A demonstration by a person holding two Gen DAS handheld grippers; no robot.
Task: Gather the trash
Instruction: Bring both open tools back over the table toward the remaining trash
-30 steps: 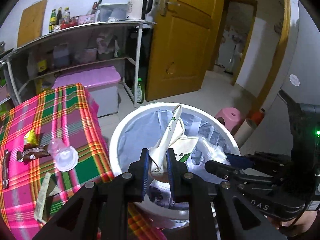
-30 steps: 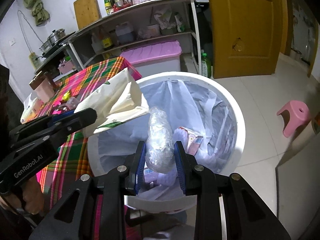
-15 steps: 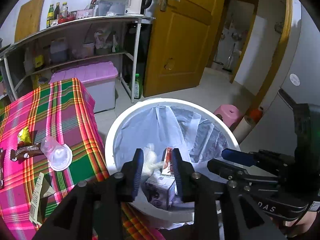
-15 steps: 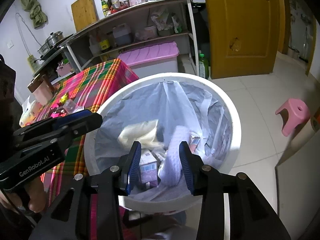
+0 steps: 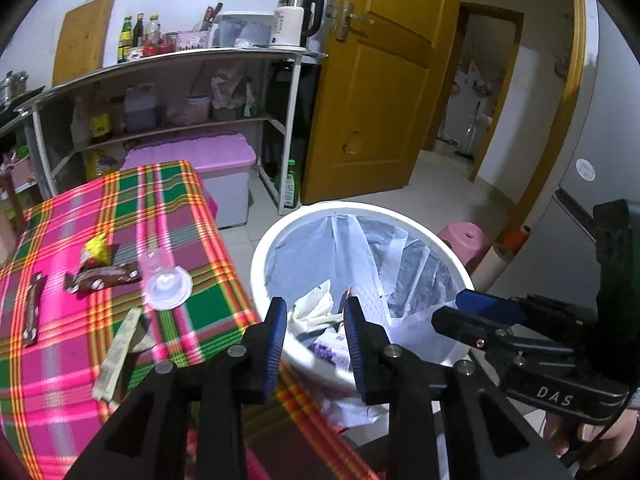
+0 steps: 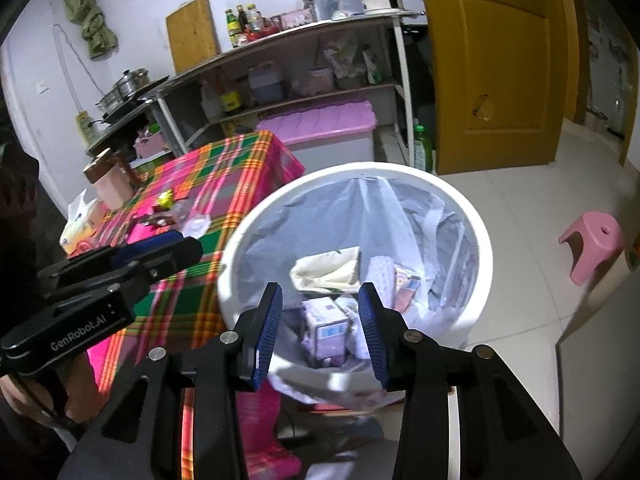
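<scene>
A white trash bin (image 5: 260, 264) lined with a clear bag stands beside the plaid-covered table (image 5: 60, 360). It also shows in the right wrist view (image 6: 240, 240). Inside lie a crumpled cream paper bag (image 6: 328, 268), a purple carton (image 6: 324, 324) and a plastic wrap bundle (image 6: 380, 272). My left gripper (image 5: 316, 332) is open and empty over the bin's near rim. My right gripper (image 6: 320, 328) is open and empty above the bin. On the table lie a clear plastic cup (image 5: 166, 284), a brown snack wrapper (image 5: 104, 276), a yellow wrapper (image 5: 96, 250) and a cream paper strip (image 5: 116, 354).
A metal shelf unit (image 5: 180, 80) with bottles and a kettle stands behind the table. A pink-lidded storage box (image 5: 200, 160) sits under it. A yellow door (image 5: 380, 100) stands open at the right. A pink stool (image 6: 592, 244) sits on the tiled floor.
Both grippers opened and dropped their loads, the cream paper bag and the plastic wrap bundle, into the bin. Both have since widened and drawn back a little.
</scene>
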